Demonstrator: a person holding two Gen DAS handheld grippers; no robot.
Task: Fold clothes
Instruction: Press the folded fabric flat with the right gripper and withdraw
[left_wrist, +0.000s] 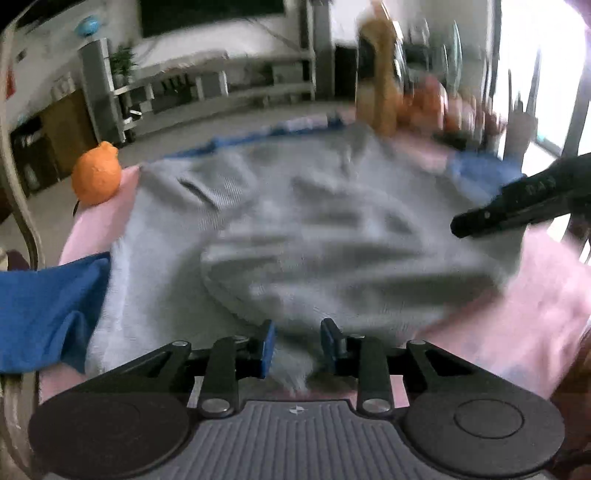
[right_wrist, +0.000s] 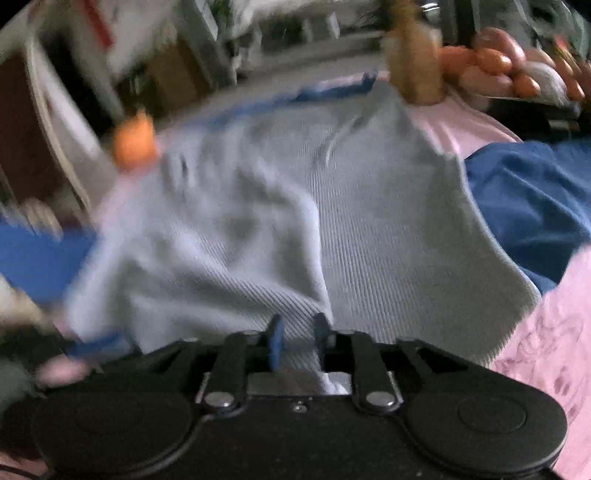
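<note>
A grey ribbed garment (left_wrist: 295, 229) lies rumpled across the pink-covered table (left_wrist: 535, 314), with a folded-over layer near me. My left gripper (left_wrist: 297, 345) hovers at its near edge with the blue pads apart; the cloth's hem lies loose between them. In the right wrist view the same garment (right_wrist: 369, 221) fills the middle, and my right gripper (right_wrist: 298, 341) stands open with a grey corner lying in the gap, not pinched. One black finger (left_wrist: 517, 206) of the right gripper shows at the right of the left wrist view.
Blue clothes lie at the left (left_wrist: 44, 310) and right (right_wrist: 528, 206) of the grey garment. An orange (left_wrist: 96, 173) sits at the table's far left corner. A brown bottle (right_wrist: 415, 55) and a tray of fruit (right_wrist: 517, 70) stand at the back right. A chair frame (left_wrist: 22, 206) is at left.
</note>
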